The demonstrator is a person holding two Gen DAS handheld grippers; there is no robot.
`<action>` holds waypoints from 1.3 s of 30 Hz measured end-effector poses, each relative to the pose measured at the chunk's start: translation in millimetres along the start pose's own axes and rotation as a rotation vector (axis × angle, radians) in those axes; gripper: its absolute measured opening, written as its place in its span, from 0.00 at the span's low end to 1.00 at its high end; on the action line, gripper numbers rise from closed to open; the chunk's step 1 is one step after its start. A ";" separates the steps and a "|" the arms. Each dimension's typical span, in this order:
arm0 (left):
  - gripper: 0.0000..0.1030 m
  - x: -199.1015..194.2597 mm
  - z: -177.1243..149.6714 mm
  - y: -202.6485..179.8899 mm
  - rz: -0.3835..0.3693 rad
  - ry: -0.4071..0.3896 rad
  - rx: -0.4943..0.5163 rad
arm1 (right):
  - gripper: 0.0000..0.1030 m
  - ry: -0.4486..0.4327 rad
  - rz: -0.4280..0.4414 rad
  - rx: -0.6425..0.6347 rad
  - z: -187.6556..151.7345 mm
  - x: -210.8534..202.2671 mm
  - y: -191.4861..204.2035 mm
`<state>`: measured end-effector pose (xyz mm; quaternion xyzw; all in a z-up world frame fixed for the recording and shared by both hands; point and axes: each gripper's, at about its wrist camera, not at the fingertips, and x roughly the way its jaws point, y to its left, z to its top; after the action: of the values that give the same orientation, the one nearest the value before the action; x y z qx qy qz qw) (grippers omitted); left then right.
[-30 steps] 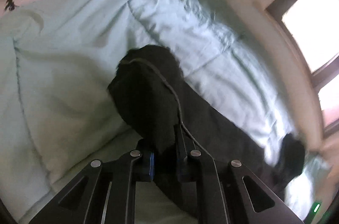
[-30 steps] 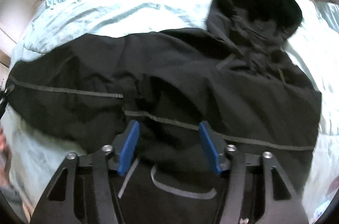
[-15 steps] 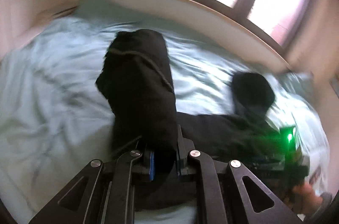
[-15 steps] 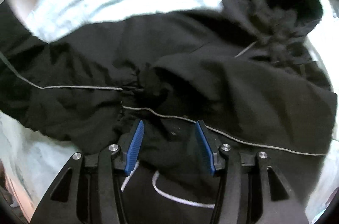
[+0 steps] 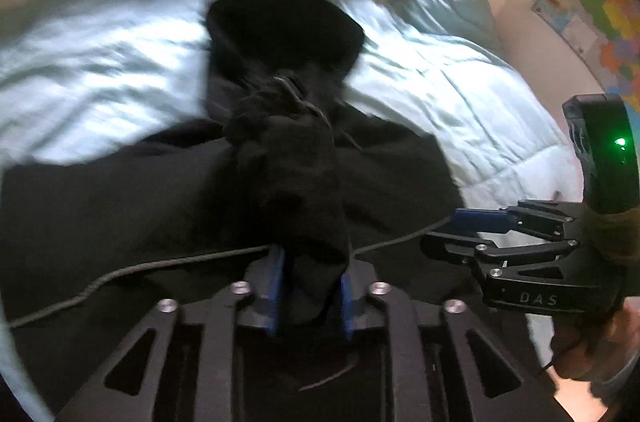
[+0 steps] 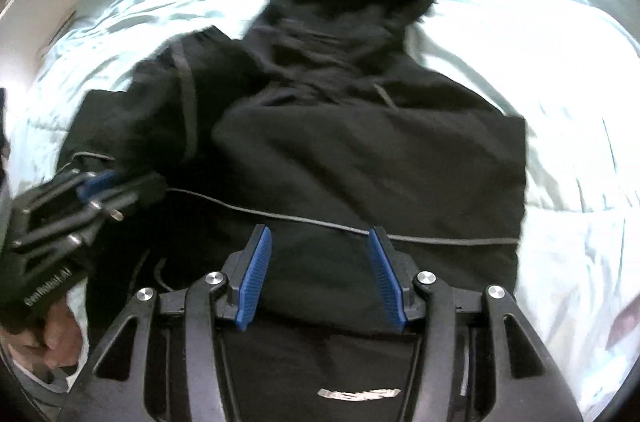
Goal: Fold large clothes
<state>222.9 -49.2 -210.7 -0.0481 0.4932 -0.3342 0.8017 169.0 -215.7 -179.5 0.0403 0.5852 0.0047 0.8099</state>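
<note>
Black hooded jacket (image 6: pixel 360 150) lay spread on the pale blue bed cover (image 5: pixel 100 62), hood toward the headboard. Left gripper (image 5: pixel 310 292) had the sleeve (image 5: pixel 296 182) brought over the jacket's body, its fingers just opening with the cuff still between them. Risk: the sleeve looked bunched, not flat, so letting go there could have left a lumpy fold, or the cuff could have slid off toward the edge. Loose drawcord (image 5: pixel 120 274) might have snagged a finger on the way out. Right gripper (image 6: pixel 318 276) hovered over the lower body of the jacket, fingers apart, gripping nothing; a grab there might have caught only the top layer and dragged the fold askew. Writing: "DAS" read on the right gripper's body in the left view; left gripper's lettering in the right view too blurred to read. Light logo at the hem (image 6: pixel 358 393), unreadable. Wall map (image 5: pixel 596 18), text too small.
</note>
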 end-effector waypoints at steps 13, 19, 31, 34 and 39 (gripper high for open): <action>0.41 -5.2 -14.8 4.7 -0.134 0.116 -0.172 | 0.66 0.051 0.212 0.115 11.6 27.3 -35.7; 0.43 -47.0 -14.5 34.3 -0.014 0.054 -0.217 | 0.66 0.147 0.310 0.237 40.5 94.9 -35.5; 0.43 -72.8 -8.1 73.8 0.144 -0.051 -0.303 | 0.34 -0.112 0.114 0.109 29.5 -28.7 -65.8; 0.43 -41.4 -6.5 71.5 0.145 0.000 -0.290 | 0.35 -0.121 0.005 0.120 20.5 -41.3 -112.3; 0.42 32.7 -16.8 84.3 0.293 0.127 -0.288 | 0.36 0.038 -0.011 0.157 3.7 45.2 -151.1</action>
<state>259.7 1.0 -278.3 -0.0687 0.5872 -0.1427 0.7938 180.7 -364.1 -231.9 0.1005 0.5992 -0.0449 0.7930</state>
